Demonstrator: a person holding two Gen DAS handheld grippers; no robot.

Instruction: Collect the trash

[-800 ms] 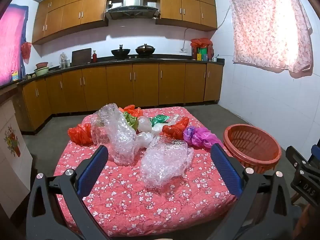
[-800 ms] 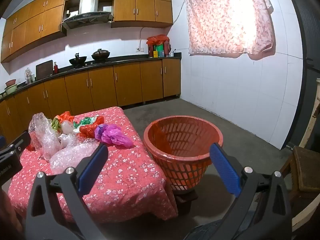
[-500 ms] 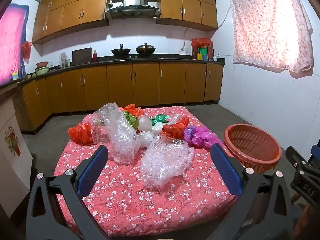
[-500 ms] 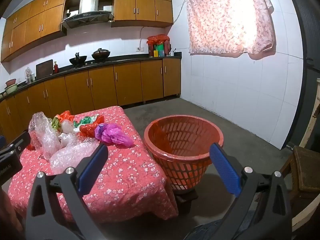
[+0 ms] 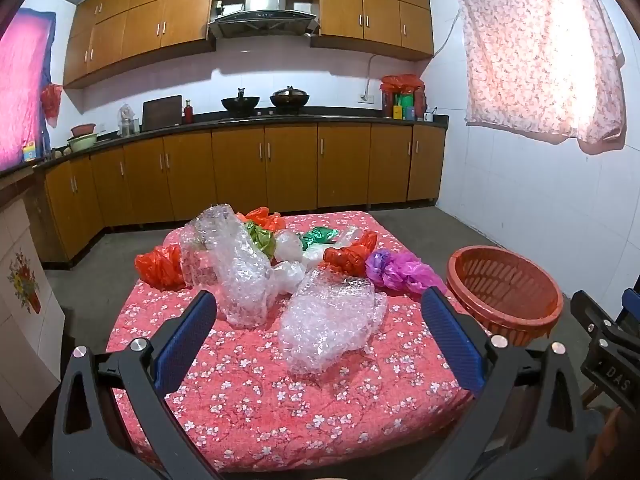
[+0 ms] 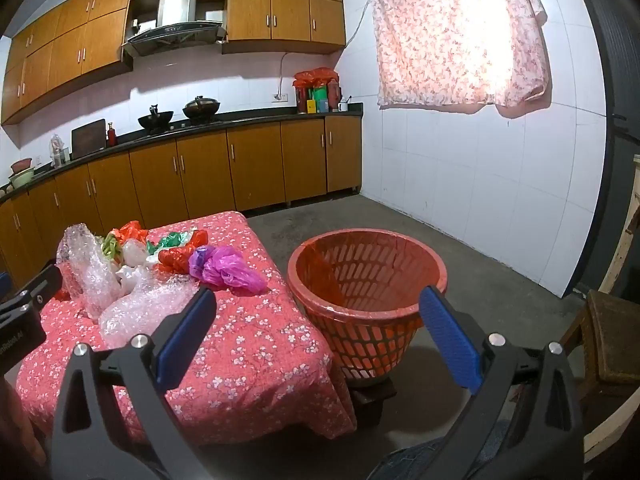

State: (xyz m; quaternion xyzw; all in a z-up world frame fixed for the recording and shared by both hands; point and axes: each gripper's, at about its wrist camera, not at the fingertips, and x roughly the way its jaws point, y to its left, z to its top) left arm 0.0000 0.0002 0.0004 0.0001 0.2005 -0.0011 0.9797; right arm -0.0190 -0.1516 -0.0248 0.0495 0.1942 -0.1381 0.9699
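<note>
A heap of trash lies on a table with a red flowered cloth (image 5: 280, 408): two bubble wrap pieces (image 5: 332, 324) (image 5: 232, 268), red bags (image 5: 158, 266), a purple bag (image 5: 400, 270), green and white bags. An orange slatted basket (image 5: 504, 292) stands right of the table; it also shows in the right wrist view (image 6: 368, 276). My left gripper (image 5: 318, 340) is open and empty, in front of the near bubble wrap. My right gripper (image 6: 316, 334) is open and empty, before the basket.
Wooden kitchen cabinets (image 5: 280, 168) and a counter with pots run along the back wall. A white tiled wall with a flowered curtain (image 6: 456, 36) is on the right. A wooden stool (image 6: 612, 344) stands at the far right. Grey floor surrounds the table.
</note>
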